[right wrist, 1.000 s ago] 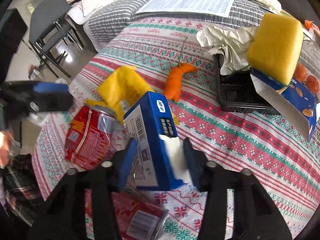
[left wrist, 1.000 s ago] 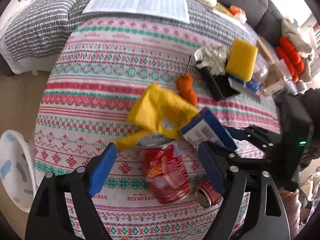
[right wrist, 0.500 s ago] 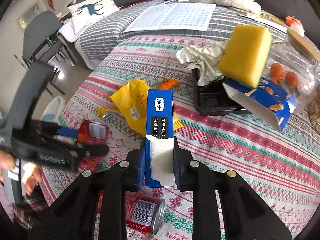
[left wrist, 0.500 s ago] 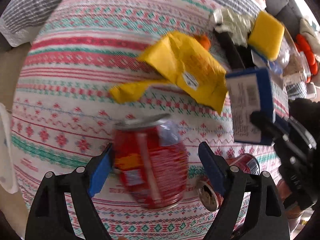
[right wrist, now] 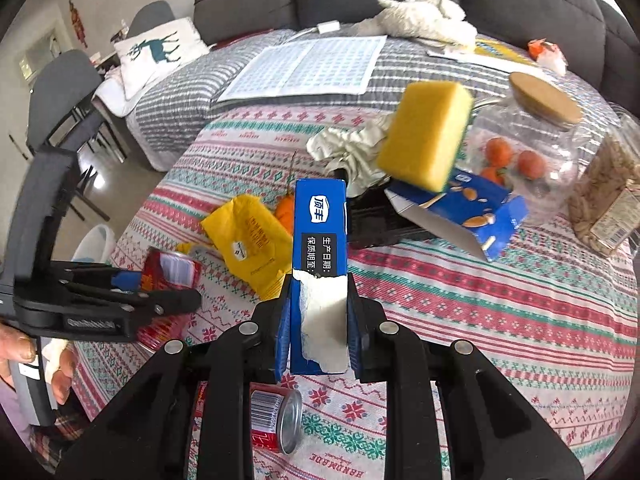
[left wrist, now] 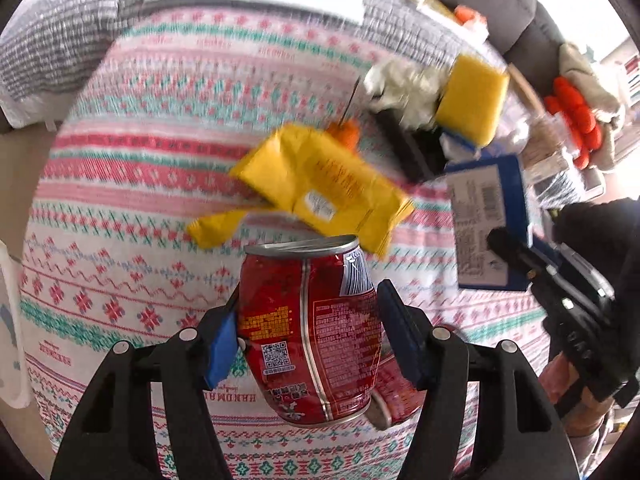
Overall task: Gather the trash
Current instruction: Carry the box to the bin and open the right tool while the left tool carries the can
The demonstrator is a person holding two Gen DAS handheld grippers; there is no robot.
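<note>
My left gripper (left wrist: 306,340) is shut on a dented red can (left wrist: 310,328) and holds it above the patterned tablecloth (left wrist: 120,184). My right gripper (right wrist: 320,316) is shut on a torn blue carton (right wrist: 320,248) and holds it upright above the table; the carton also shows in the left wrist view (left wrist: 486,220). A crumpled yellow wrapper (right wrist: 250,244) lies on the cloth between them. A second red can (right wrist: 276,420) lies on its side below my right gripper. The left gripper with its can shows in the right wrist view (right wrist: 168,276).
A yellow sponge (right wrist: 426,136) rests on an open blue snack box (right wrist: 464,208) and a black tray (right wrist: 376,216). Crumpled white paper (right wrist: 348,148), an orange carrot-like item (right wrist: 285,210), a jar with oranges (right wrist: 520,152) and a nut bag (right wrist: 604,200) crowd the right. A white bin (right wrist: 94,242) stands on the floor left.
My left gripper closed on the red can and lifted it off the cloth. My right gripper rose a little with the blue carton.
</note>
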